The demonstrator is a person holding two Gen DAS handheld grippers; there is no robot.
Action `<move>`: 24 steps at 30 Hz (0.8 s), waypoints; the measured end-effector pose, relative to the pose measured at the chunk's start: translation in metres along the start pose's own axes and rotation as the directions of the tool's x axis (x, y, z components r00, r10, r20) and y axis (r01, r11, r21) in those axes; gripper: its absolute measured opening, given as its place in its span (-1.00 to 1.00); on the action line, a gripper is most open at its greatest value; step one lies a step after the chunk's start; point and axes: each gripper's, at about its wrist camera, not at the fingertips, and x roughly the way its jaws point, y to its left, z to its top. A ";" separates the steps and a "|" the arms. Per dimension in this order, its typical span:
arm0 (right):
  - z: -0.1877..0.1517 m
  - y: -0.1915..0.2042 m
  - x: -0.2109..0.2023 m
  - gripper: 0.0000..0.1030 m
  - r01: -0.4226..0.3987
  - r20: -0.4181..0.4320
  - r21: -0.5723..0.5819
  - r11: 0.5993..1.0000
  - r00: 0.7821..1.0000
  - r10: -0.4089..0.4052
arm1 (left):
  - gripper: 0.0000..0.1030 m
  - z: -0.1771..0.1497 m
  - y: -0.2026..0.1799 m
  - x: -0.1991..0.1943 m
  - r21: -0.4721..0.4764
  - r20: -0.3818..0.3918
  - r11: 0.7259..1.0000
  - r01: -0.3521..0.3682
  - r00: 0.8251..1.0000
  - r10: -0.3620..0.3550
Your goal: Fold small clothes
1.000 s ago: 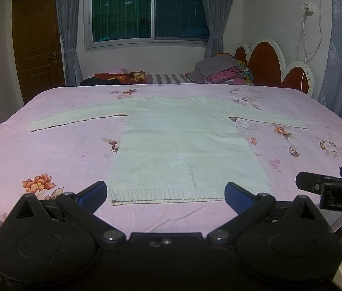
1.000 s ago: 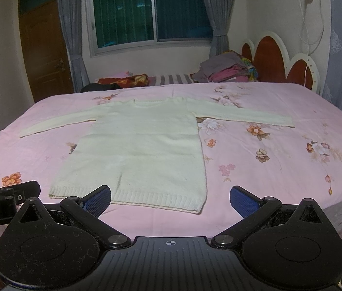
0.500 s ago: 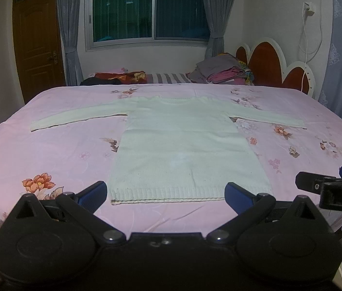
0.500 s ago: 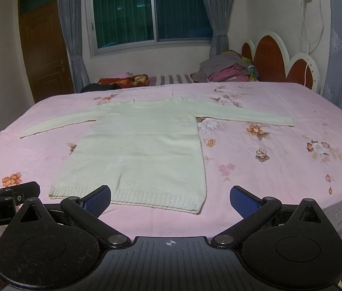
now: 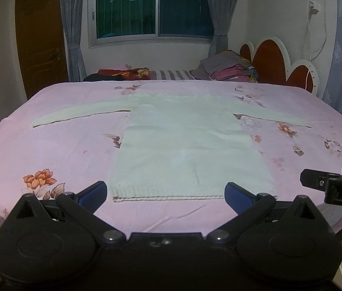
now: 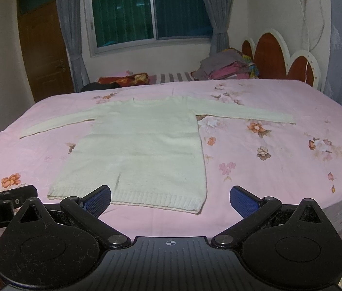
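- The left gripper (image 5: 165,194) is spread wide, its blue pads holding nothing, poised at the near edge of the bed (image 5: 49,145).
- The right gripper (image 6: 170,198) is spread just as wide and empty, beside the left one at the same edge.
- Just ahead of both lies the sweater (image 5: 185,150), pale cream, flat on the bed, hem nearest the grippers, sleeves stretched out to either side.
- The bed wears a pink sheet printed with flowers.
- Farther ahead, a pile of folded clothes (image 5: 226,69) sits by the scalloped headboard (image 5: 277,65).
- Beyond: a dark window (image 5: 154,7) with grey curtains, and a wooden door (image 5: 40,38) to the left.
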 end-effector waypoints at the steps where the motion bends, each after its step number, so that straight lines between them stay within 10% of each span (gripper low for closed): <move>1: 0.000 0.000 0.002 1.00 0.000 -0.001 0.002 1.000 1.000 0.000 | 0.99 0.002 0.001 0.003 0.006 0.001 1.000 -0.004 1.000 0.004; 12: 0.036 -0.018 0.051 1.00 0.038 0.037 0.048 0.998 0.999 -0.039 | 0.99 0.054 0.023 0.058 -0.001 0.092 0.999 -0.033 0.995 0.033; 24: 0.108 -0.034 0.124 1.00 0.147 0.091 0.156 0.977 0.982 -0.163 | 0.99 0.117 0.038 0.147 0.061 0.054 0.992 0.114 0.992 -0.117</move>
